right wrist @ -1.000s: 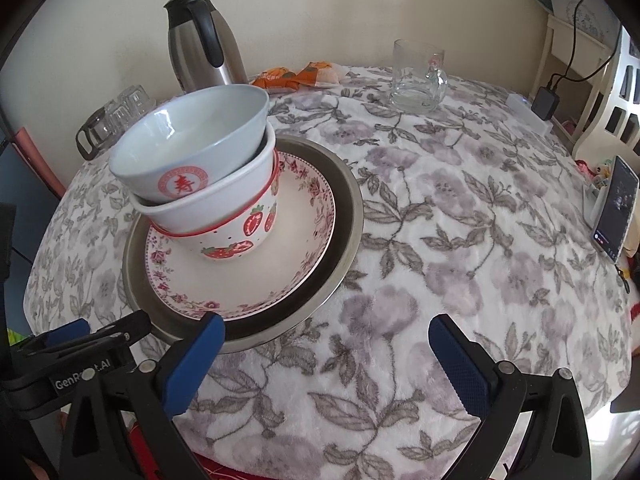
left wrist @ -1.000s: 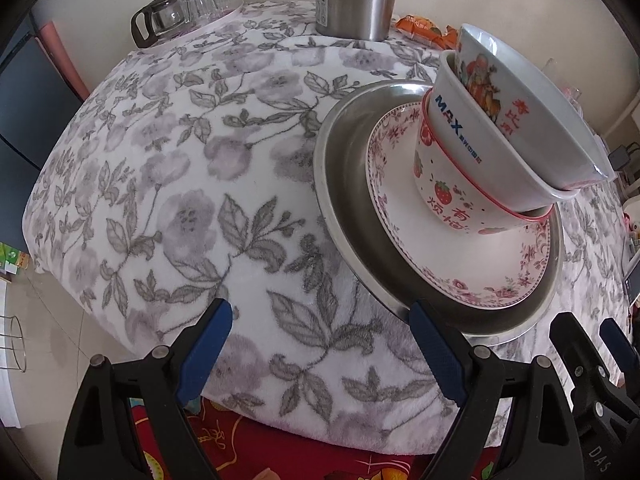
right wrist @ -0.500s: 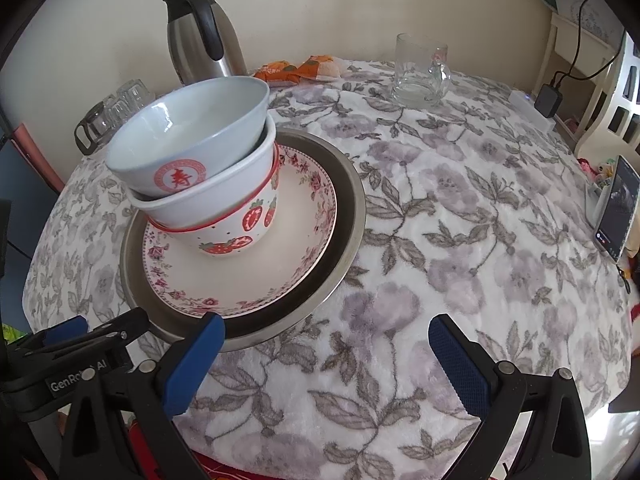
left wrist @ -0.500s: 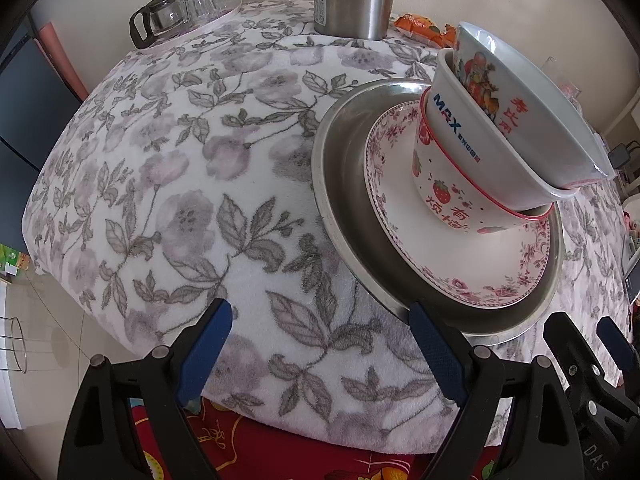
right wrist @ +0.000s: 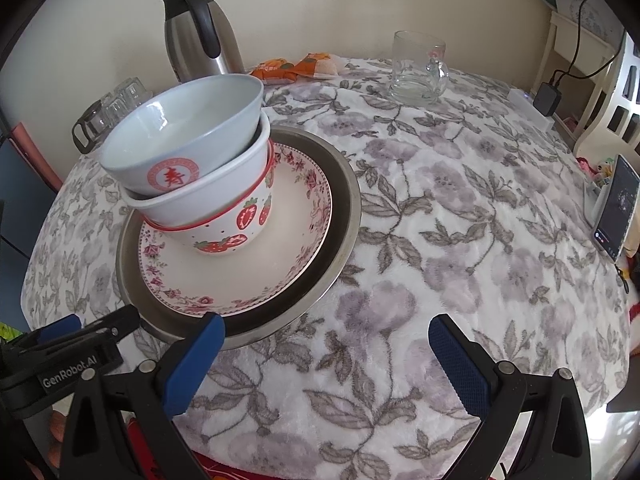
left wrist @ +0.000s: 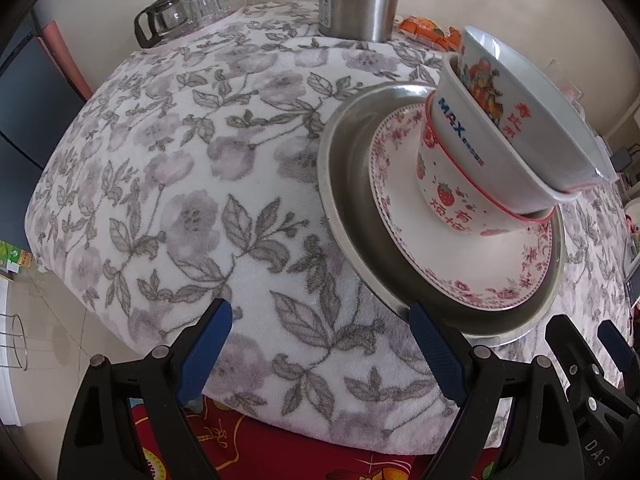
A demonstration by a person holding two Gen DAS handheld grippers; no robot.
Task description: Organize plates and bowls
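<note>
- The left hand-held gripper (left wrist: pixel 320 344) hangs released, gripping nothing, at the bench's near edge; the right hand-held gripper (right wrist: pixel 324 354) is likewise empty.
- The stack of bowls (right wrist: pixel 192 168) on the floral plate (right wrist: pixel 288 256) and steel tray (right wrist: pixel 340 236) lies between them, about equally near.
- Only the right view shows the top bowl's empty inside.

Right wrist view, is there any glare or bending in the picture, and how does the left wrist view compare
Right wrist view: fisheye bends the table's edge into a dome; soft daylight, a small bright highlight inside the top bowl, corners vignetted black. Left wrist view: same bending, the bowl stack appears to lean right, glare along the steel tray's rim; both sharp.
</note>
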